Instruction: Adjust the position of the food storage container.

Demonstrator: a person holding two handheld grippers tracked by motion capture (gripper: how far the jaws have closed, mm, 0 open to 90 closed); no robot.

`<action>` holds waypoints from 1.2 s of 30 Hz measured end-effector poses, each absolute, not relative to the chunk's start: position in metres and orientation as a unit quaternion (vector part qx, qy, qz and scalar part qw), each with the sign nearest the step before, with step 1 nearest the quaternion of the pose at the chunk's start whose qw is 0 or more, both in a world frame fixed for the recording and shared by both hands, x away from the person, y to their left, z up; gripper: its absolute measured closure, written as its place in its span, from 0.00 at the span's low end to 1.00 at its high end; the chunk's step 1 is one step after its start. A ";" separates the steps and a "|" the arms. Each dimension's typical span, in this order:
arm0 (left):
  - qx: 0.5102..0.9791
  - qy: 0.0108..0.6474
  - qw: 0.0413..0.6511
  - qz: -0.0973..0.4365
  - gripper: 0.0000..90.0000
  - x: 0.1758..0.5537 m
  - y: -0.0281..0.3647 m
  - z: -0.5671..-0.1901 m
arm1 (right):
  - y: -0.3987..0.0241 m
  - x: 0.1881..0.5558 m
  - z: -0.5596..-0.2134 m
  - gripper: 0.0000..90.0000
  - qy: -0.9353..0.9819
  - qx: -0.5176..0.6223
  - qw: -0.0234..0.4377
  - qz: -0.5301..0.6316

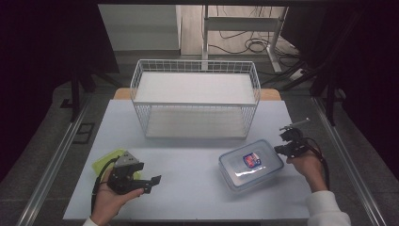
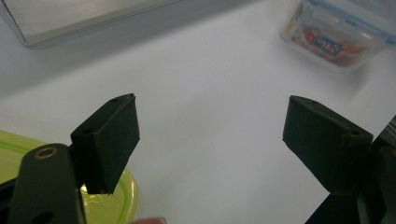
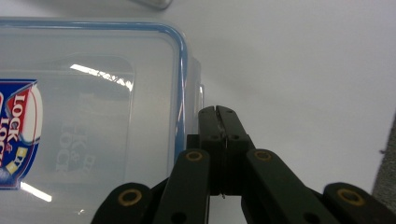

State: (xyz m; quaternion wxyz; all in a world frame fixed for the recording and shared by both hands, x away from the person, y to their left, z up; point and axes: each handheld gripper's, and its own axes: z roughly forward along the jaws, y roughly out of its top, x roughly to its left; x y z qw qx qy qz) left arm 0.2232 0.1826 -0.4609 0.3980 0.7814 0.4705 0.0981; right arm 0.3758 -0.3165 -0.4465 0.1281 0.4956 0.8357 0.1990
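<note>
The clear lidded food container [image 1: 251, 164] was seen at the lower right of the desk [image 1: 188, 179], with the right hand-held gripper [image 3: 218, 112], jaws pressed together, set against its side latch. The left hand-held gripper [image 2: 210, 140] was held apart near a green lid [image 2: 14, 149]. The container was judged rigid, light and slippery, best gripped at its rim.

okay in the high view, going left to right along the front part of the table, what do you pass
Yellow-green lid → left gripper, jaws open → clear container with a blue-rimmed lid → right gripper, jaws shut, at the container's right edge.
</note>
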 end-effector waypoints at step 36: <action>0.781 0.466 0.403 0.103 0.21 0.221 0.182 -0.457 | -0.249 0.321 -0.446 0.99 0.858 0.444 0.117 0.232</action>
